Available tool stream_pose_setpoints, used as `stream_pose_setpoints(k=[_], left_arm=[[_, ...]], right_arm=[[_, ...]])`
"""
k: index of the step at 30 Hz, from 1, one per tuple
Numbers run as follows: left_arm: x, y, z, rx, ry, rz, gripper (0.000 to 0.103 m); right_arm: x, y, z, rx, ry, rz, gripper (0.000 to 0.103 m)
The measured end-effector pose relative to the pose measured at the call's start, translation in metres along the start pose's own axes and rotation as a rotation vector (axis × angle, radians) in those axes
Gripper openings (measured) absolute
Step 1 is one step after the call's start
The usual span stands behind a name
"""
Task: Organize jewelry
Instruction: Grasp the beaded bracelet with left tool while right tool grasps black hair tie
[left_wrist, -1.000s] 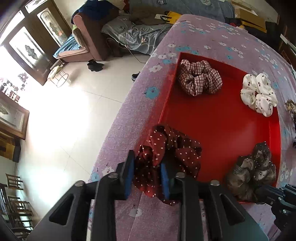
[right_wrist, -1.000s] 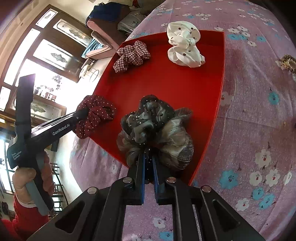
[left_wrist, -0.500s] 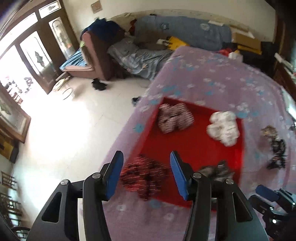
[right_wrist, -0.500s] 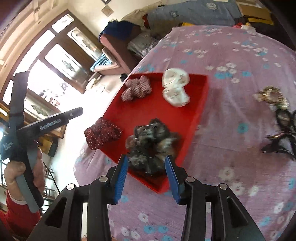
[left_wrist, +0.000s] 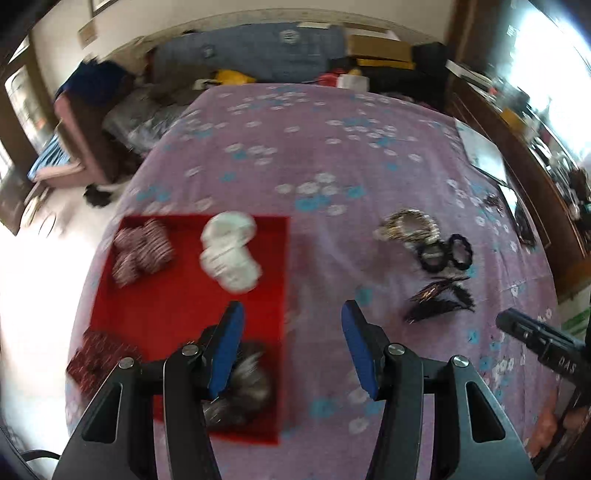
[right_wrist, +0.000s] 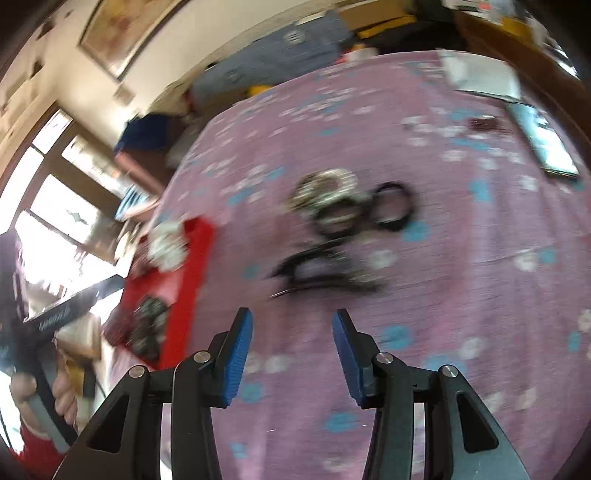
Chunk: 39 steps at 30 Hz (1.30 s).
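Note:
A red tray (left_wrist: 177, 302) lies on the purple flowered cloth and holds a checked scrunchie (left_wrist: 142, 251), a white scrunchie (left_wrist: 231, 254), a dark red dotted scrunchie (left_wrist: 99, 356) at its near left edge and a grey-brown scrunchie (left_wrist: 243, 387) near its front. To the right lie a gold hair tie (left_wrist: 408, 229), black hair ties (left_wrist: 445, 253) and black clips (left_wrist: 437, 301). My left gripper (left_wrist: 291, 343) is open and empty above the tray's right edge. My right gripper (right_wrist: 291, 350) is open and empty, above the cloth short of the black clips (right_wrist: 325, 269).
The tray (right_wrist: 184, 277) shows at the left in the blurred right wrist view. Papers and a tablet (right_wrist: 543, 147) lie at the cloth's far right. A sofa (left_wrist: 85, 122) and bedding stand beyond the table's left edge, with floor below.
Both grippers let go of their scrunchies, opened, pulled back and swung right. The dotted and grey-brown scrunchies now lie in the tray.

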<state>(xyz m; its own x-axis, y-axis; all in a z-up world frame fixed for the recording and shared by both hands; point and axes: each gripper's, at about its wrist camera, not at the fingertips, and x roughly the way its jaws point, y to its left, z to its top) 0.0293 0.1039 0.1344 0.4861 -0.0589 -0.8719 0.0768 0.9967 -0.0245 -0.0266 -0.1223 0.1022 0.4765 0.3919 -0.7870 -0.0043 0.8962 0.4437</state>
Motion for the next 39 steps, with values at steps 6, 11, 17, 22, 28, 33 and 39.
stream_pose_setpoints(k=[6,11,17,22,28,33,39], left_arm=[[0.048,-0.037,0.036,0.019,0.032,-0.071,0.053],[0.097,-0.057,0.063,-0.015,0.076,-0.152,0.053],[0.146,-0.073,0.080,-0.022,0.110,-0.150,0.053],[0.172,-0.083,0.085,0.026,0.128,-0.137,0.053],[0.177,-0.092,0.087,0.065,0.119,-0.162,0.049],[0.172,-0.111,0.085,0.118,0.134,-0.194,0.006],[0.145,-0.116,0.078,0.119,0.105,-0.192,0.006]], right_arm=[[0.008,-0.036,0.028,-0.001,-0.039,-0.067,0.049],[0.031,-0.050,0.051,-0.031,-0.041,-0.111,0.049],[0.058,-0.054,0.064,-0.077,-0.032,-0.156,0.049],[0.073,-0.057,0.066,-0.108,-0.027,-0.197,0.048],[0.081,-0.058,0.068,-0.137,-0.044,-0.229,0.038],[0.085,-0.056,0.072,-0.154,-0.051,-0.267,0.013],[0.077,-0.056,0.073,-0.133,-0.051,-0.244,0.007]])
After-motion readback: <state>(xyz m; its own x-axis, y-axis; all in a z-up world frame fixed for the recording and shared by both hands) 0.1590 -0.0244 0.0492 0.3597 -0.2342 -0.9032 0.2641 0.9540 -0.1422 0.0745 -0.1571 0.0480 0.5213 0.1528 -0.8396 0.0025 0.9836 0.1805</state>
